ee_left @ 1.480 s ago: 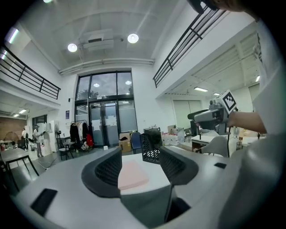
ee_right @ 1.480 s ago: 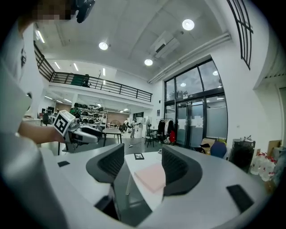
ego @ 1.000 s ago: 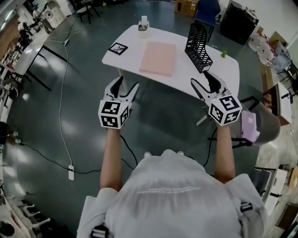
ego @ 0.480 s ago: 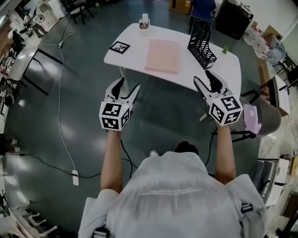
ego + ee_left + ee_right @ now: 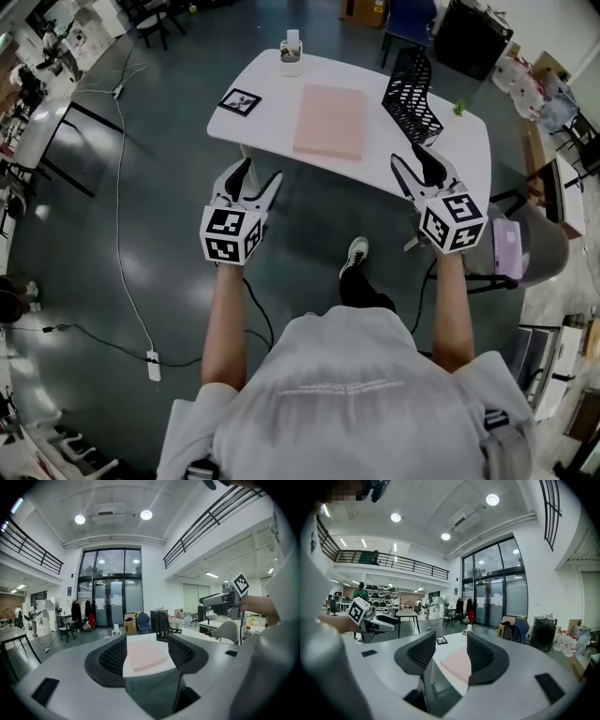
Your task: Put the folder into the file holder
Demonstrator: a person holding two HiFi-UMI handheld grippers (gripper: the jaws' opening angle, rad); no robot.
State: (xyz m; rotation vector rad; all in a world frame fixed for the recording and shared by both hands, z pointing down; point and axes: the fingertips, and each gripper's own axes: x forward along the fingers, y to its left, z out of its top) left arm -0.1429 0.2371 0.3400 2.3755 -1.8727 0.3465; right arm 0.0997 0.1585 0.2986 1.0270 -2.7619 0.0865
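Observation:
A pink folder (image 5: pixel 330 121) lies flat in the middle of the white table (image 5: pixel 267 131). The black mesh file holder (image 5: pixel 412 96) stands on the table's far right part. Both grippers hang over the floor, short of the table's near edge. My left gripper (image 5: pixel 253 175) is open and empty; in the left gripper view the folder (image 5: pixel 146 654) shows far off between its fingers. My right gripper (image 5: pixel 419 169) has nothing between its jaws, which are closing; the folder (image 5: pixel 459 663) shows beyond them in the right gripper view.
A white cup (image 5: pixel 290 58) and a black-and-white marker card (image 5: pixel 238 100) sit at the table's far left. A grey chair (image 5: pixel 525 253) stands at the right. A cable with a power strip (image 5: pixel 148 365) runs over the dark floor at the left. The person's shoe (image 5: pixel 353 255) is forward.
The person has stepped toward the table, one foot now forward. The right gripper's jaws have narrowed. Both grippers stay at about the same height.

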